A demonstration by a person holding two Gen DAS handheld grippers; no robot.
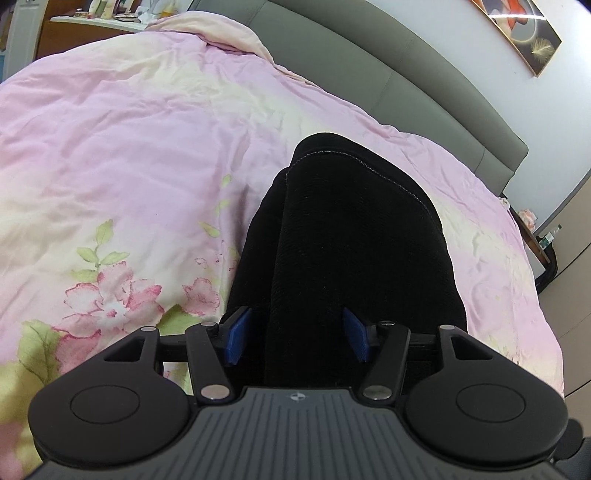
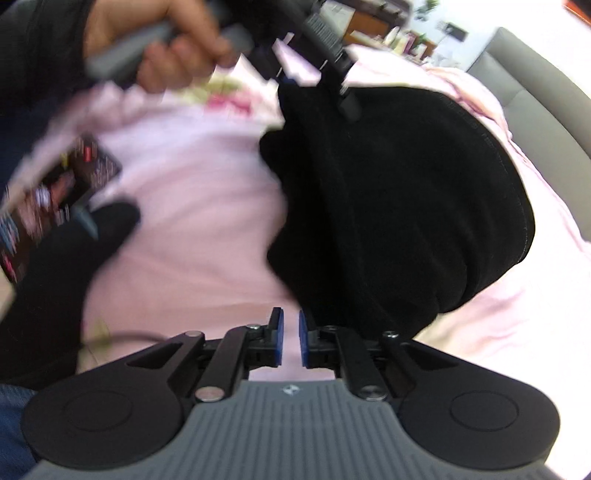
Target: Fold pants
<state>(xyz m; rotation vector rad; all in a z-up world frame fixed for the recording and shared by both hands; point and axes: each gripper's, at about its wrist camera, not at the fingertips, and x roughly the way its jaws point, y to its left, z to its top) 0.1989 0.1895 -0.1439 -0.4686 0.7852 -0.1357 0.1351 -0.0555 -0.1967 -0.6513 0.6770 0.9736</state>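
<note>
The black pants (image 1: 354,243) lie folded on the pink floral quilt (image 1: 140,155). My left gripper (image 1: 297,338) is open, its blue pads either side of a ridge of the pants' near edge, not closed on it. In the right wrist view the pants (image 2: 406,206) form a dark heap on the quilt (image 2: 192,221). My right gripper (image 2: 290,341) is nearly shut with a narrow gap, empty, just left of the pants' near edge. The left gripper (image 2: 332,55) and the hand holding it show blurred at the top.
A grey padded headboard (image 1: 424,74) runs behind the bed, with a framed picture (image 1: 517,29) on the wall above. A shelf with bottles (image 1: 107,14) stands far left. A dark patterned item (image 2: 55,195) and a black sleeve (image 2: 66,266) lie left of the right gripper.
</note>
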